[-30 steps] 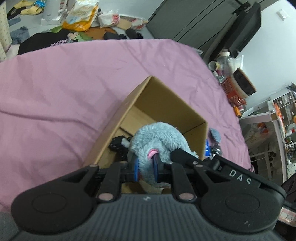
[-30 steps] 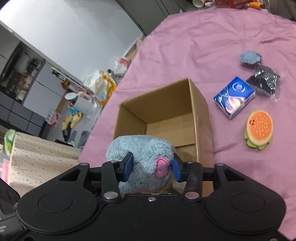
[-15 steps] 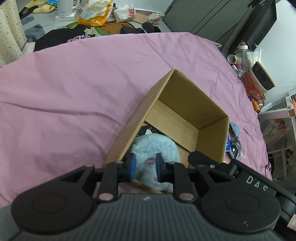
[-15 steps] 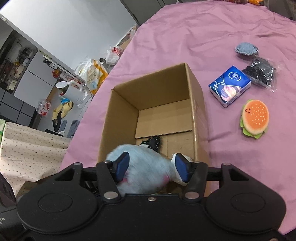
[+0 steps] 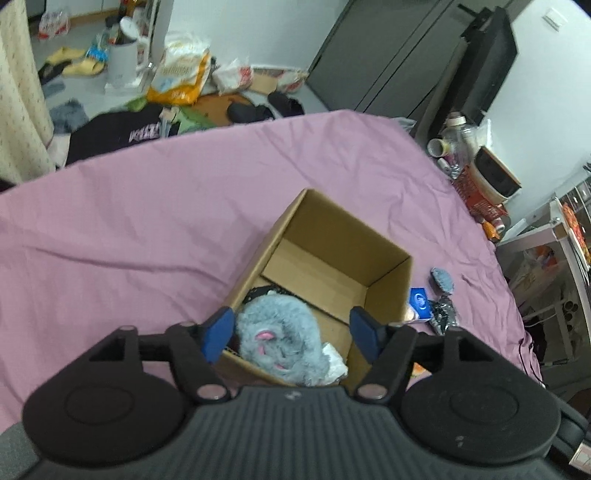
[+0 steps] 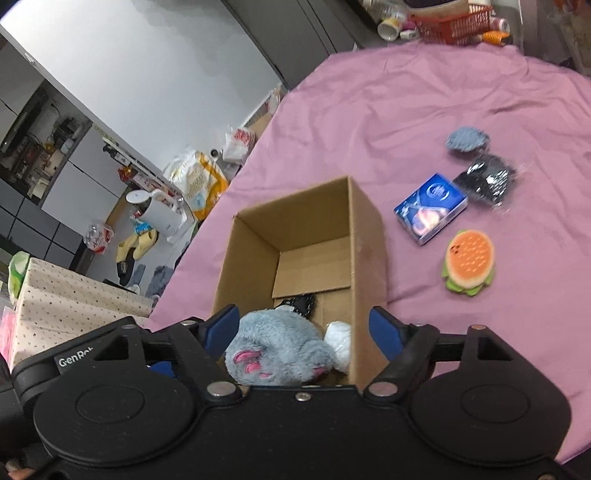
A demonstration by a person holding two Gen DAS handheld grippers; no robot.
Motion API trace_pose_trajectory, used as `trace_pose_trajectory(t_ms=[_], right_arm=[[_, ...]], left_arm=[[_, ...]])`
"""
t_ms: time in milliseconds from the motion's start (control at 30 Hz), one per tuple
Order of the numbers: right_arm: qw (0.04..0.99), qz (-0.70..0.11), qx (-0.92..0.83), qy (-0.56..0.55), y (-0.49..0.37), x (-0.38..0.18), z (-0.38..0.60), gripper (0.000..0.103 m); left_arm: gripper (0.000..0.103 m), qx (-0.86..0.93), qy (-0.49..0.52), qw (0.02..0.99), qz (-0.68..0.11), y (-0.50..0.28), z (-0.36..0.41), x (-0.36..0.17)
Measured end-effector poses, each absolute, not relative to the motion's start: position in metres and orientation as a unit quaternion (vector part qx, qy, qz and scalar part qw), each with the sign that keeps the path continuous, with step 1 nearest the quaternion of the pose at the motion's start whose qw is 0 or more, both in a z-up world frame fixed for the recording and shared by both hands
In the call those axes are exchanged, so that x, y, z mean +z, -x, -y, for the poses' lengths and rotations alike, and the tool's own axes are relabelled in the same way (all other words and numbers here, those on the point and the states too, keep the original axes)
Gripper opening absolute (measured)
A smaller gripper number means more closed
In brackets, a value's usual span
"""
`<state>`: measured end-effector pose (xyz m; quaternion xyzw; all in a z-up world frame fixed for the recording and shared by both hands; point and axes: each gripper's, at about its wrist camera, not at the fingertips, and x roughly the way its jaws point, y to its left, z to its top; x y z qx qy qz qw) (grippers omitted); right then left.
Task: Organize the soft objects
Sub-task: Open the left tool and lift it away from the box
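Note:
A grey-blue plush toy (image 5: 277,338) with pink paw pads lies in the near end of an open cardboard box (image 5: 343,236) on the pink sheet. It also shows in the right wrist view (image 6: 280,347), inside the box (image 6: 295,210). My left gripper (image 5: 291,332) is open above the plush, not touching it. My right gripper (image 6: 306,332) is open above it too. A black item (image 6: 301,303) and a white soft item (image 6: 339,341) lie in the box beside the plush.
Right of the box on the pink sheet (image 6: 388,103) lie a burger-shaped plush (image 6: 468,261), a blue tissue pack (image 6: 430,206), a black wrapped bundle (image 6: 484,181) and a small grey-blue fuzzy item (image 6: 466,139). A red basket (image 6: 448,24) stands beyond the far edge.
Both grippers held the plush over the box a second ago. They lowered it into the box, opened wide and pulled back up; the plush now lies loose inside.

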<state>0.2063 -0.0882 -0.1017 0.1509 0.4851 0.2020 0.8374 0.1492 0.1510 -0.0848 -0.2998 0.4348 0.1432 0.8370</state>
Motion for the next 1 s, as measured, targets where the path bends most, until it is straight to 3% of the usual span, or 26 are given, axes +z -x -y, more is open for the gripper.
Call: trace_pose_trajectory(t_ms=[167,433,1000], right_arm=[[0.847,-0.463,0.208,-0.157,-0.202,-0.088,0.106,0.088],[0.863,-0.433,0.208,-0.154,-0.196,-0.072,0.133,0.103],[0.886,-0.39,0.209,-0.136,-0.194,-0.05,0.204,0.103]], left_arm=[[0.077,0.144,0.276,0.856,-0.413,-0.145,-0.135,-0.068],[0.078,0.141,0.256,0.87,-0.397,-0.142,-0.116,-0.053],[0.078,0.114,0.196,0.896,-0.383,-0.155,-0.051,-0.029]])
